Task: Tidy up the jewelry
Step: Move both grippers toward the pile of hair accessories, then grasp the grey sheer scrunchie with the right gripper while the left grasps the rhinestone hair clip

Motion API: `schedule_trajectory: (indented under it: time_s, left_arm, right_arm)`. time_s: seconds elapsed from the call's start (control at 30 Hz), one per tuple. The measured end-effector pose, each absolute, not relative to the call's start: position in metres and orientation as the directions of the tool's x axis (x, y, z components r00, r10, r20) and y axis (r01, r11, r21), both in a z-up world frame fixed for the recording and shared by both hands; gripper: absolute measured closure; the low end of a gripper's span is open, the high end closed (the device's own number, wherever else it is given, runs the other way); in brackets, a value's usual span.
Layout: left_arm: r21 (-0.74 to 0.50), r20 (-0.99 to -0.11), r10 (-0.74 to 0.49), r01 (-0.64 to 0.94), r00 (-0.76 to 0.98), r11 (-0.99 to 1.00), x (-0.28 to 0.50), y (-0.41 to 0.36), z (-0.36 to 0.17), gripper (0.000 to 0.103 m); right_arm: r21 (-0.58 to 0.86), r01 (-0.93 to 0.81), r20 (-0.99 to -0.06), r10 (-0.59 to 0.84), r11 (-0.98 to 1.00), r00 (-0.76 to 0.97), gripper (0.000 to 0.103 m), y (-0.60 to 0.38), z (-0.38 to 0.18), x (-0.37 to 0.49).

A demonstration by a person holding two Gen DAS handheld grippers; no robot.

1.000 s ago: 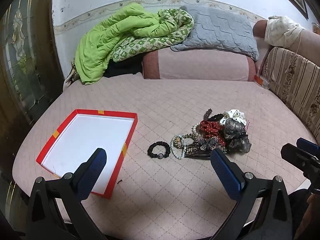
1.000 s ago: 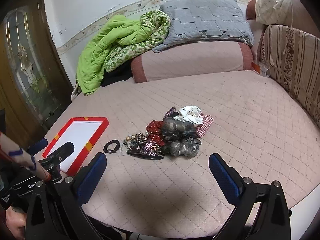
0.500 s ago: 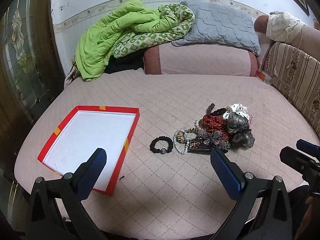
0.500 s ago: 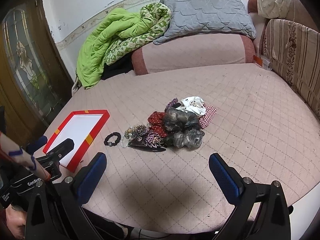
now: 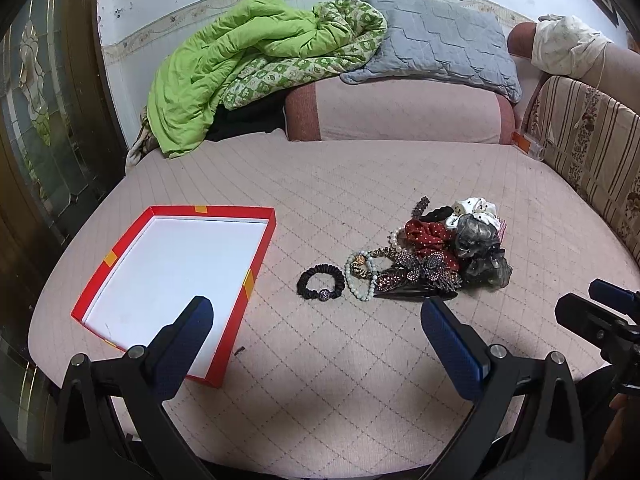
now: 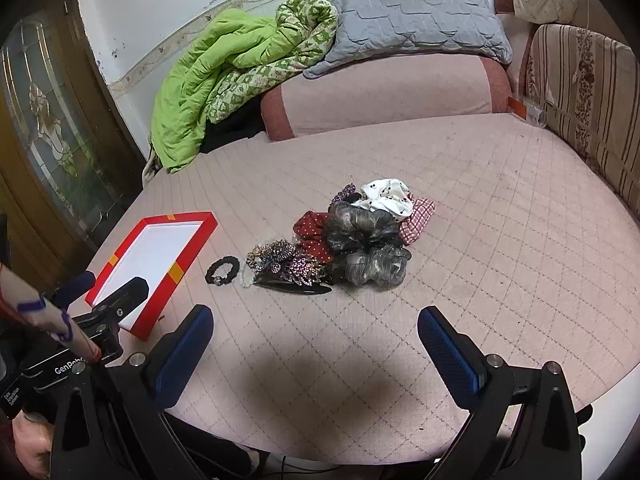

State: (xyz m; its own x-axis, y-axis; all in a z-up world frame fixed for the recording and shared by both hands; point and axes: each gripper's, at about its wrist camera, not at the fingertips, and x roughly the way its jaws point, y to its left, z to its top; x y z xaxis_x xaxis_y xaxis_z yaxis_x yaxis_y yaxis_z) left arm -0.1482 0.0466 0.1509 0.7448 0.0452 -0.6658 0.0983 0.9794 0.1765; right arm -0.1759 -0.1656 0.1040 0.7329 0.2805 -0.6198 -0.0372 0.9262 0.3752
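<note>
- Both claws hung spread and empty above the quilted bed cover point(image 5: 320, 184): left gripper point(image 5: 316, 320) near the tray, right gripper point(image 6: 316, 328) at the pile's 6 o'clock.
- Jewelry pile point(image 5: 436, 256) lay mid-cover; a black beaded bracelet point(image 5: 321, 282) sat apart at its 9 o'clock, just beside a pale bead bracelet point(image 5: 359, 280).
- Red tray point(image 5: 262, 252) stood bare, further out at 9 o'clock.
- Sorting looked unstarted; the step in hand seemed the first approach.
- Next move likely called for lowering the left gripper over the black bracelet, pinching one side without snagging its neighbour.
</note>
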Motion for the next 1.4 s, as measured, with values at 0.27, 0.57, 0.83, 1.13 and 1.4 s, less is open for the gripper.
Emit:
schedule_trajectory:
  time_s: [0.27, 0.57, 0.83, 1.13, 1.4]
  left_arm:
    - [0.177, -0.678, 0.047, 0.101, 0.733, 0.979, -0.144, 0.046, 0.144, 0.0]
    - [0.146, -0.716, 0.03, 0.107, 0.698, 0.983, -0.134, 0.052, 0.13, 0.0]
    - [0.069, -0.764, -0.033, 0.133, 0.645, 0.989, -0.121, 0.06, 0.111, 0.0]
    - [0.037, -0.784, -0.042, 0.113, 0.619, 0.993, -0.108, 0.07, 0.1, 0.0]
    - [-0.009, -0.793, -0.109, 0.167, 0.599, 0.986, -0.097, 0.059, 0.097, 0.0]
  right_arm:
    - [0.388, -0.032, -0.629, 0.29, 0.921, 0.721, 0.0, -0.166, 0.097, -0.172]
    - [0.409, -0.022, -0.646, 0.307, 0.912, 0.699, 0.0, -0.171, 0.085, -0.163]
    - [0.431, -0.017, -0.652, 0.324, 0.902, 0.685, 0.0, -0.179, 0.069, -0.145]
    - [0.458, -0.015, -0.672, 0.357, 0.889, 0.649, 0.005, -0.191, 0.049, -0.083]
    - [0.463, -0.01, -0.729, 0.387, 0.886, 0.565, 0.035, -0.183, 0.012, -0.031]
